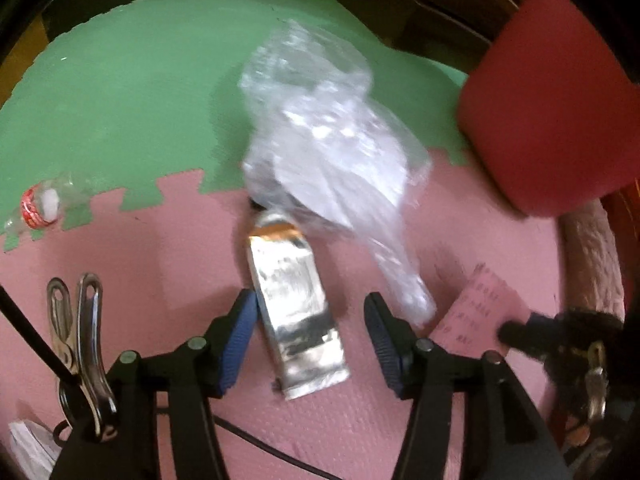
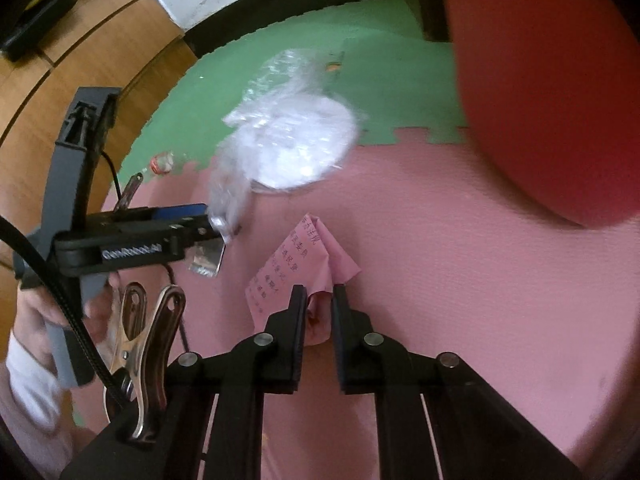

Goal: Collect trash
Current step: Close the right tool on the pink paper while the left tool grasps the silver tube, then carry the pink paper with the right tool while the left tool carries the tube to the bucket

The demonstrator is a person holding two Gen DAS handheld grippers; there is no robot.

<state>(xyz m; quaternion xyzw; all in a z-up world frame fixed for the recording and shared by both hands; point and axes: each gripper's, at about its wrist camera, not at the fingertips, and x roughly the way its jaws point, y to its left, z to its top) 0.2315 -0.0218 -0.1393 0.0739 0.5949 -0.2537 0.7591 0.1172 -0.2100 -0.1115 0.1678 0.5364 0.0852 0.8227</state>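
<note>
A flat silver foil wrapper [image 1: 296,312] lies on the pink foam mat [image 1: 120,248], between the blue pads of my open left gripper [image 1: 311,298]; the pads do not press on it. Just beyond lies a blurred clear plastic bag [image 1: 320,140] with white scraps inside, its narrow end beside the right finger. My right gripper [image 2: 319,294] is shut on a crumpled pink paper [image 2: 304,256] with printed characters. The right wrist view also shows the left gripper [image 2: 208,220] in a person's hand, the bag [image 2: 288,136] and the wrapper [image 2: 208,260].
A crushed clear bottle with a red label [image 1: 40,204] lies at the seam with the green mat [image 1: 140,80]. A large red rounded object [image 2: 552,80] stands on the right. Wooden floor [image 2: 80,80] and a wall border the mats at the left and back.
</note>
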